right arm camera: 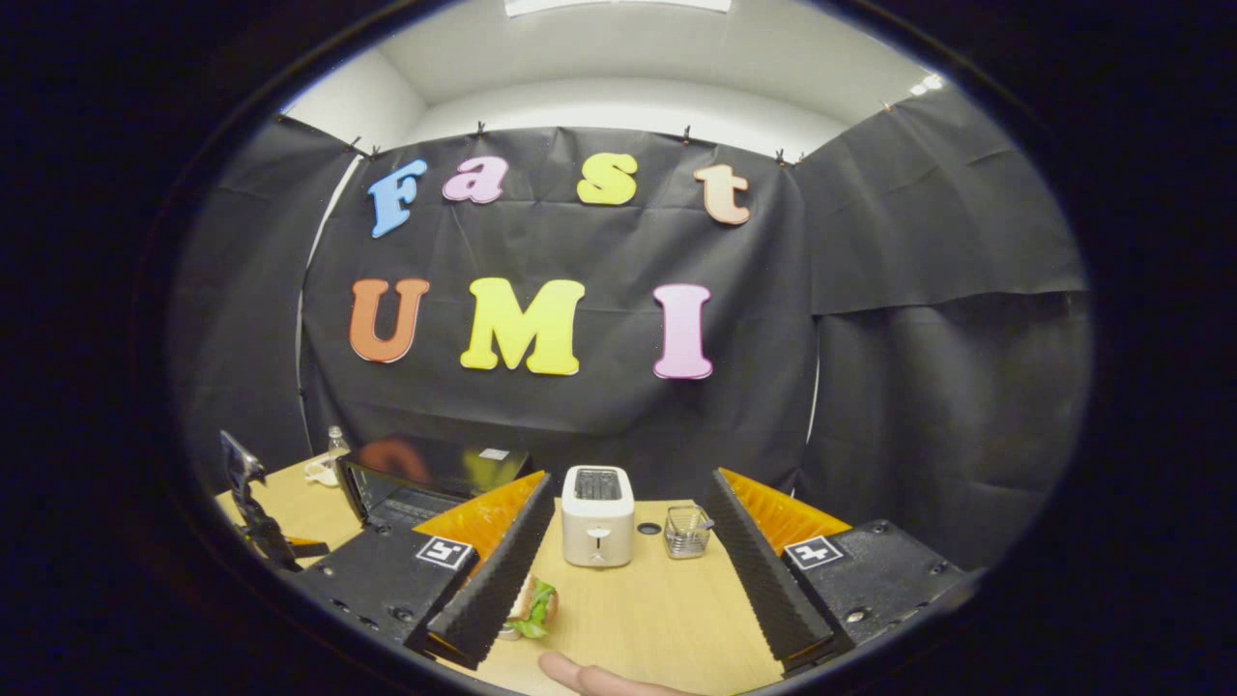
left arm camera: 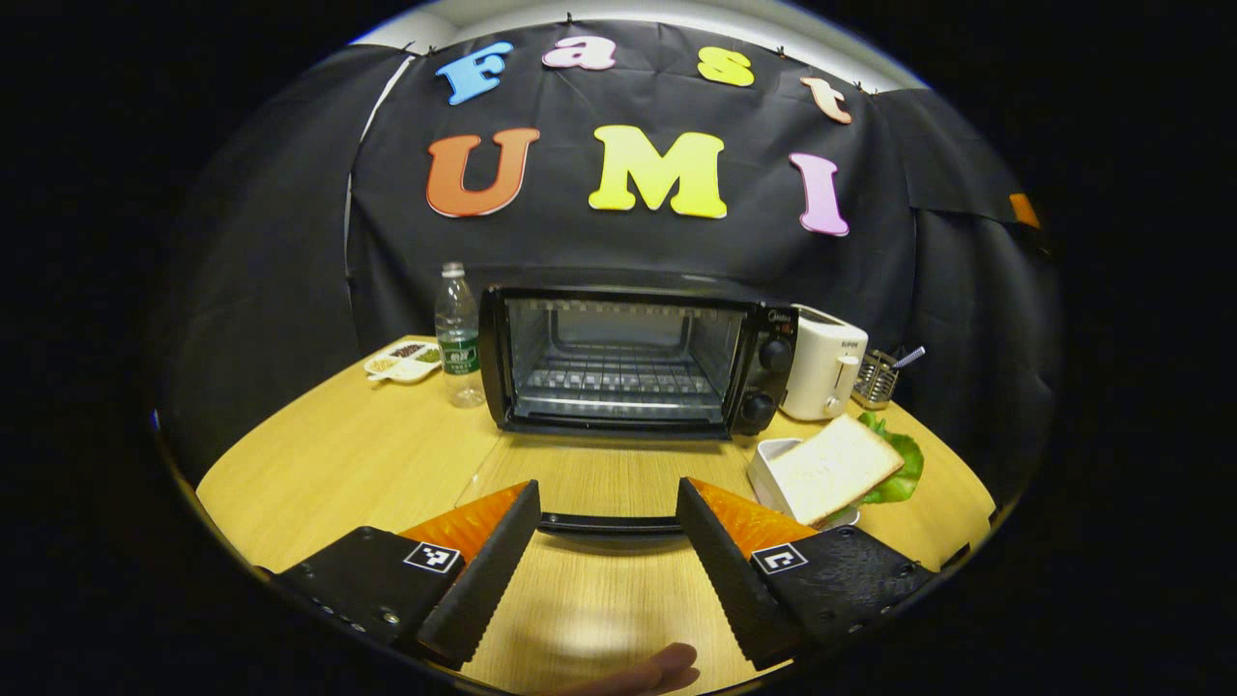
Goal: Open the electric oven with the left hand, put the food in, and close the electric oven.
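Left gripper [left arm camera: 607, 546] jaws apart astride handle [left arm camera: 609, 525]; oven [left arm camera: 638, 360] faces camera.

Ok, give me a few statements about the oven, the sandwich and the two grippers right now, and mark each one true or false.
1. The black electric oven's door is folded down open. True.
2. The white-bread sandwich with lettuce sits inside the oven. False: it rests in a white dish on the wooden table, right of the oven.
3. The left gripper is open, its fingers either side of the door handle. True.
4. The right gripper is shut on the sandwich. False: it is open and holds nothing.
5. A white toaster stands right of the oven. True.
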The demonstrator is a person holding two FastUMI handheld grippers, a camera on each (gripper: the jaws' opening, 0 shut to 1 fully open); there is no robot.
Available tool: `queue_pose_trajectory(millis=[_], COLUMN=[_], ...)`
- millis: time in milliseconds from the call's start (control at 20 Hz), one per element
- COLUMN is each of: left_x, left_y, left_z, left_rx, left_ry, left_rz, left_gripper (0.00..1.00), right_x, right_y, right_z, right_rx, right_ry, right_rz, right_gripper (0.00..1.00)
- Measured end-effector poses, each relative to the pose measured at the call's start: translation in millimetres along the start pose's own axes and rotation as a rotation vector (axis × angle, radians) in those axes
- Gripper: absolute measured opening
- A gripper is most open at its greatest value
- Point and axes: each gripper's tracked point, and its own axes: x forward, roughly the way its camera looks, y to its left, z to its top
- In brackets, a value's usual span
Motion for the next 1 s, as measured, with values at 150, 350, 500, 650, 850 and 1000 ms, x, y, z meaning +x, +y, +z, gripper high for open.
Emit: queue_pose_trajectory(millis=[150, 350, 500, 650, 850, 1000], left_x=[-29, -68, -91, -104, -110, -111], left_y=[-10, -13, -9, -18, -19, -23], left_z=[41, 104, 140, 152, 160, 162], left_rx=[-0.019, 0.025, 0.067, 0.058, 0.085, 0.113], left_ry=[-0.093, -0.245, -0.319, -0.356, -0.397, -0.407], left_rz=[-0.027, -0.021, 0.015, -0.001, 0.031, 0.057], left_gripper=[0.94, 0.93, 0.93, 0.93, 0.93, 0.93], right_x=[20, 52, 77, 100, 105, 97], right_y=[6, 7, 19, 31, 68, 86], right_z=[-22, -51, -80, -112, -162, -189], right_rx=[0.013, 0.014, 0.019, 0.010, 0.108, 0.180], right_ry=[0.077, 0.164, 0.269, 0.380, 0.594, 0.748], right_rz=[0.044, 0.073, 0.134, 0.205, 0.400, 0.532], right_gripper=[0.95, 1.00, 1.00, 0.96, 1.00, 0.97])
